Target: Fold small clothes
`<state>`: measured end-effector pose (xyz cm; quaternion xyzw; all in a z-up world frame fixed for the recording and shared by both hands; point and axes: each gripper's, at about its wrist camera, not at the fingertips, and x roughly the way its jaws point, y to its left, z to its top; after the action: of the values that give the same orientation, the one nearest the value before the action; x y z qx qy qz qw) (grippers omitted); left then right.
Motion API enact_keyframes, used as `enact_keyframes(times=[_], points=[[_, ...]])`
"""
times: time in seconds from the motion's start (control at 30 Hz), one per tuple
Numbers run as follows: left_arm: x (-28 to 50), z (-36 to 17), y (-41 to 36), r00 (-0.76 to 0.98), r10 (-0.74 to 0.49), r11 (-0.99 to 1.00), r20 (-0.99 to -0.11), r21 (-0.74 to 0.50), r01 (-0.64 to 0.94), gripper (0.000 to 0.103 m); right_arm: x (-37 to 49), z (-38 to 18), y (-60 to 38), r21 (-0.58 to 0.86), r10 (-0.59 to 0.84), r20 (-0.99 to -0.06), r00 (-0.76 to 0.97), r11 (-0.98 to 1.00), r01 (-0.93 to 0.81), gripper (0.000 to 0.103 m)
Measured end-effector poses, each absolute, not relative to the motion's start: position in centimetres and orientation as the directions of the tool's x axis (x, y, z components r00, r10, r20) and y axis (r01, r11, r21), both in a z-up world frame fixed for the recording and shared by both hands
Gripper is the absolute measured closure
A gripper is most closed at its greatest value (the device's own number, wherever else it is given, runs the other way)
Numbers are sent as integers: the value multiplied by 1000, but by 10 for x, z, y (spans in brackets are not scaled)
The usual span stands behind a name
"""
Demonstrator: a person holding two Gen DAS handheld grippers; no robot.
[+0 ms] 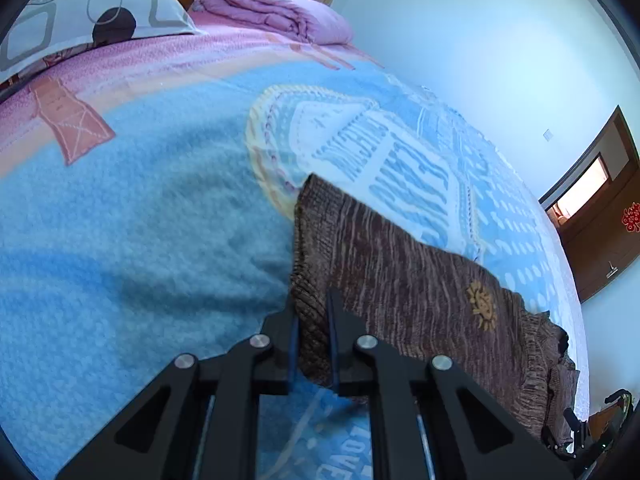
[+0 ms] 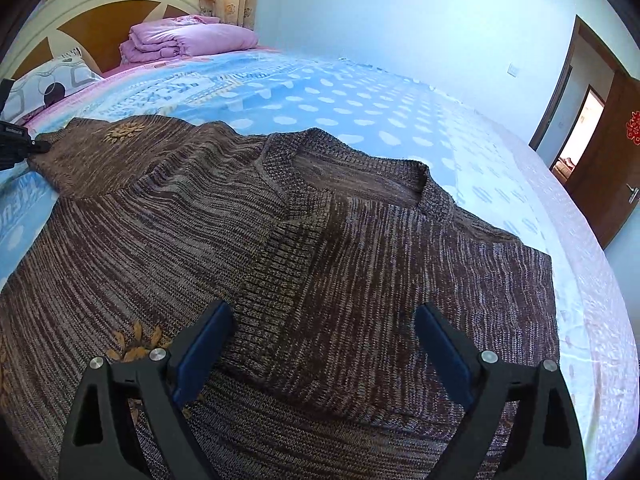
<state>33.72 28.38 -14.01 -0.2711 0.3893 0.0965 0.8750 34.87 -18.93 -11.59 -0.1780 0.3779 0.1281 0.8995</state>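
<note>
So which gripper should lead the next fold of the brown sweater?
Left, probably. The left gripper is shut on the sweater sleeve's ribbed cuff; the right gripper hangs open above the body, holding nothing.

The sweater (image 2: pixel 320 240) runs off the bottom and left edges of the right wrist view, so its hem stays unseen. In the left wrist view, the cuff (image 1: pixel 312 344) is half hidden between the left gripper's (image 1: pixel 313 312) fingers (image 1: pixel 335 320), and the blanket's (image 1: pixel 140 220) lettering is too warped to read.
</note>
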Motion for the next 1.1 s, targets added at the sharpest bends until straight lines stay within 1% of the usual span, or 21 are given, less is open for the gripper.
enact_keyframes(times=[0.13,0.3,0.37,0.47,0.53,0.67,0.9,1.1], points=[[334,-128,281,708,-71,828,-703,-437,-351,91,349,-116,-189,-222,97,-726,681,904,-365,9],[336,-110,268,727,-82,844,-681,-435,-312,92,348,-116,-189,-215,101,-729,677,905,-367,9],[336,-103,261,733,-96,847,-673,-442,-294,92,350,-111,-195,-165,148,-732,665,908,-384,9],[337,-88,248,748,-125,852,-652,-457,-255,92,344,-91,-213,-61,247,-678,692,920,-388,9],[338,-75,239,760,-130,865,-636,-448,-227,92,339,-76,-224,-47,251,-651,717,928,-369,9],[339,-53,220,779,-160,868,-607,-462,-182,92,333,-58,-239,-10,273,-646,713,931,-366,9],[345,-19,171,807,-187,895,-560,-435,-94,92,307,-43,-270,50,309,-628,714,932,-359,9],[354,-3,114,804,-259,896,-535,-444,-6,92,280,-34,-297,61,321,-614,721,930,-362,9]])
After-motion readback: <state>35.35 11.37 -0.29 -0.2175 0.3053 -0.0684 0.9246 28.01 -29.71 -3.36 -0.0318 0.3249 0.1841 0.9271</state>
